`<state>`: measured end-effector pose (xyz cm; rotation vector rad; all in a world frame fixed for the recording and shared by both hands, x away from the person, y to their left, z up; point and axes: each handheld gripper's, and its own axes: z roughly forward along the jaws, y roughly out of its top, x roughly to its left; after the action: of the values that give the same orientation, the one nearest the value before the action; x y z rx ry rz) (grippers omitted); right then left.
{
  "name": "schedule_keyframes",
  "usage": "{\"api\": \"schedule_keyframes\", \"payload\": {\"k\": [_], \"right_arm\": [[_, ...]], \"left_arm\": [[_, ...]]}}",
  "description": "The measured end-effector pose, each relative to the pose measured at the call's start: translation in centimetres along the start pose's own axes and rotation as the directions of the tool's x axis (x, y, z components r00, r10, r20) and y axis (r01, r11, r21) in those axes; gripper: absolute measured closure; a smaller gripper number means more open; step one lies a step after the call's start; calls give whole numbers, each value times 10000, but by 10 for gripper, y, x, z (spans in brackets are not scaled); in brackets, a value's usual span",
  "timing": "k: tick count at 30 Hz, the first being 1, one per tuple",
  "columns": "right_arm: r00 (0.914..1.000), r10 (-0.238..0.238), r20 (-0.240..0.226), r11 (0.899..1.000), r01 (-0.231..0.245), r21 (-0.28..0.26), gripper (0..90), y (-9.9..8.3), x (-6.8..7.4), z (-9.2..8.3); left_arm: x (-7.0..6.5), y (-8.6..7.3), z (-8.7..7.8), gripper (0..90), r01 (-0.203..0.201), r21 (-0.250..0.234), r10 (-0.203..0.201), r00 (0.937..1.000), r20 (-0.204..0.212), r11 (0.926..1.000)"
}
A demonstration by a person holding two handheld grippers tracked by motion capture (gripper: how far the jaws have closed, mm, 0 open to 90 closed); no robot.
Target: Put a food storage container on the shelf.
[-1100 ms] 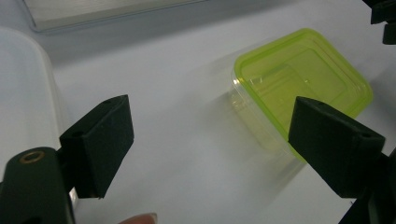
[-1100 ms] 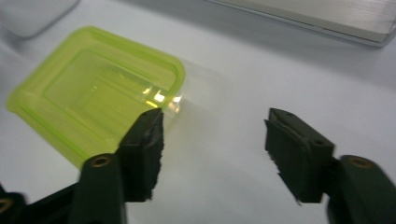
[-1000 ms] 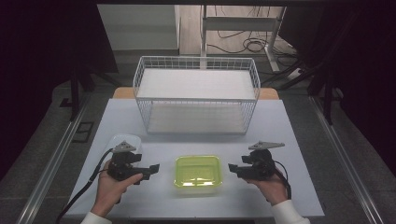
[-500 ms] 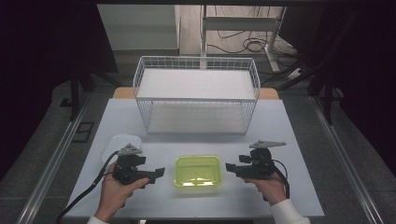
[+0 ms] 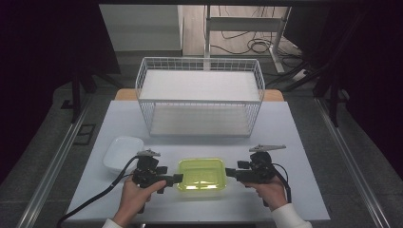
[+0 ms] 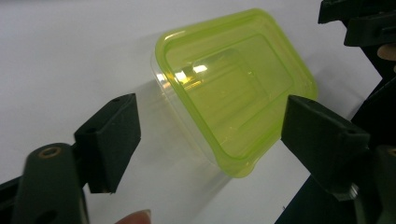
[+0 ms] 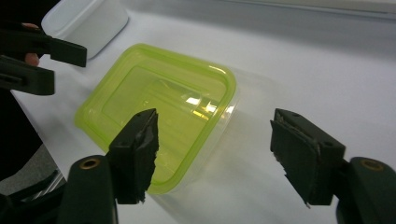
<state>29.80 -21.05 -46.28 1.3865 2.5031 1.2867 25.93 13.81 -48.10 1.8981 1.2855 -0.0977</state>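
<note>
In the left gripper view we see the right tool cut off by the top and right edges. In the right gripper view the white tray runs past the top edge. From the high view we cannot tell whether either tool touches the green container.

1. The green-lidded container is a clear plastic box, rectangular with rounded corners, closed by a translucent yellow-green lid.
2. It stands upright and flat on the white table, near the front edge, about midway across.
3. Its long side runs left to right in the high view.
4. The lid has a raised rim and a stepped, sunken centre that catches bright reflections.
5. Below the lid, the see-through wall shows.
</note>
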Motion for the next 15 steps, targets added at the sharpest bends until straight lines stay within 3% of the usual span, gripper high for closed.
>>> {"api": "schedule_keyframes", "payload": {"k": [9, 15], "right_arm": [[9996, -60, -259, 9995, 68, 313, 378, -2, 3, 15], [9994, 226, -262, 9996, -221, 195, 399, -1, 1, 17]], "left_arm": [[4, 8, 8, 342, 784, 76, -786, 9965, 301, 9969], [11, 11, 16, 370, 1087, 291, -1103, 9922, 575, 9936]]}}
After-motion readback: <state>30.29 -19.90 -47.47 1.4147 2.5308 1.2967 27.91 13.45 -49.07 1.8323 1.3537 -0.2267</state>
